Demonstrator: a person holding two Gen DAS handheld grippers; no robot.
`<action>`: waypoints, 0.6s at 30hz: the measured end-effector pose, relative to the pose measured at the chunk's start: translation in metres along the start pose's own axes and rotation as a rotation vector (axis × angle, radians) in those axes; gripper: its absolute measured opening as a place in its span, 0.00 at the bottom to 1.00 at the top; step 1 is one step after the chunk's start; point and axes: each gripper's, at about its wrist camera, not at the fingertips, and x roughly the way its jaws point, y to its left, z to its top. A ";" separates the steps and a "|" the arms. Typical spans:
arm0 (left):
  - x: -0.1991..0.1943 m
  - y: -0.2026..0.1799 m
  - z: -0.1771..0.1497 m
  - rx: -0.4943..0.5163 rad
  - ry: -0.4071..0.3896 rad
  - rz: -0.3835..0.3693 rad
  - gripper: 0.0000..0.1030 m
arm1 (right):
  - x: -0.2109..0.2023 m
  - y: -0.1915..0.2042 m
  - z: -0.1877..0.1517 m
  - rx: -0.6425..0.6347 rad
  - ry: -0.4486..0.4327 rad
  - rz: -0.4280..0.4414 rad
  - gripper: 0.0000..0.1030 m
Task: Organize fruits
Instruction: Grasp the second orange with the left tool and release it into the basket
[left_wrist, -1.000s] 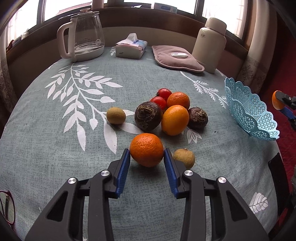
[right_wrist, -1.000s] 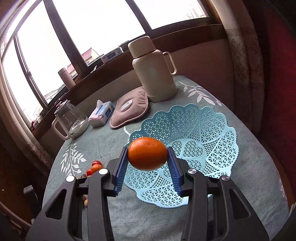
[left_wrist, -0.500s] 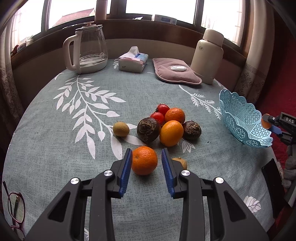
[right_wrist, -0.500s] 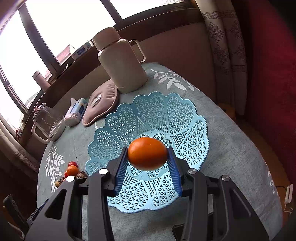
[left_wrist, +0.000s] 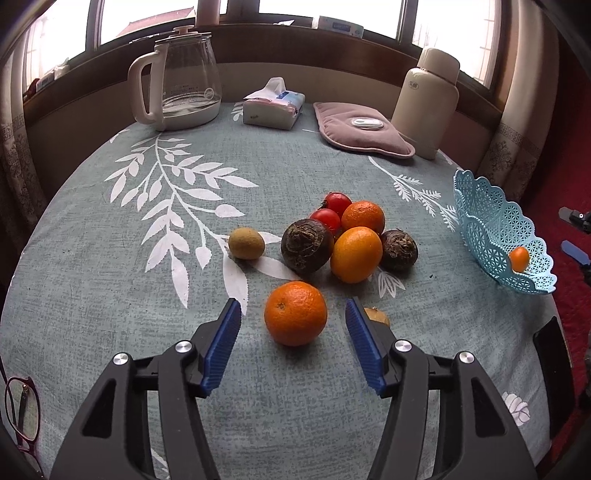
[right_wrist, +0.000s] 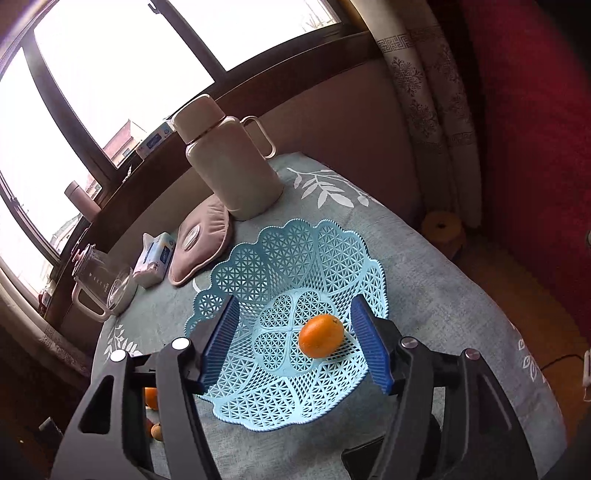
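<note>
Half a second ago the right tool (right_wrist: 295, 336) was pinching a small smooth orange fruit (right_wrist: 320, 335) above the pale blue lattice plastic basket (right_wrist: 295, 254); now its blue pads are spread wide and the fruit lies loose on the basket floor, a little right of centre. The left tool (left_wrist: 293, 334) has also gone from closely bracketing the large dimpled orange (left_wrist: 295, 312) to standing wide apart on either side of it — touching nothing.

So one fruit is in, and it looks to be the only one. The basket sits at the right edge of the grey leaf-printed table (left_wrist: 110, 295). Left on the cloth near the middle: the dimpled orange nearest the left tool, a cluster behind it of two more oranges (left_wrist: 356, 254), two red tomatoes (left_wrist: 325, 218) and two dark rough round fruits (left_wrist: 306, 245), a brownish-green kiwi (left_wrist: 246, 243) just to the left of the cluster, and a small tan fruit (left_wrist: 377, 315) half hidden behind the left tool's right finger.

By my reckoning the job has barely begun — nine pieces are waiting, and the dimpled orange seems the next candidate.
</note>
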 end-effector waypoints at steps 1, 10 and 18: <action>0.003 0.000 0.000 0.001 0.004 0.006 0.57 | -0.002 0.000 0.001 0.003 -0.004 0.003 0.65; 0.016 0.002 0.002 -0.008 0.039 -0.011 0.37 | -0.018 0.003 0.007 0.007 -0.043 0.035 0.65; -0.011 -0.026 0.015 0.035 -0.021 -0.039 0.37 | -0.039 -0.003 0.020 0.035 -0.106 0.050 0.69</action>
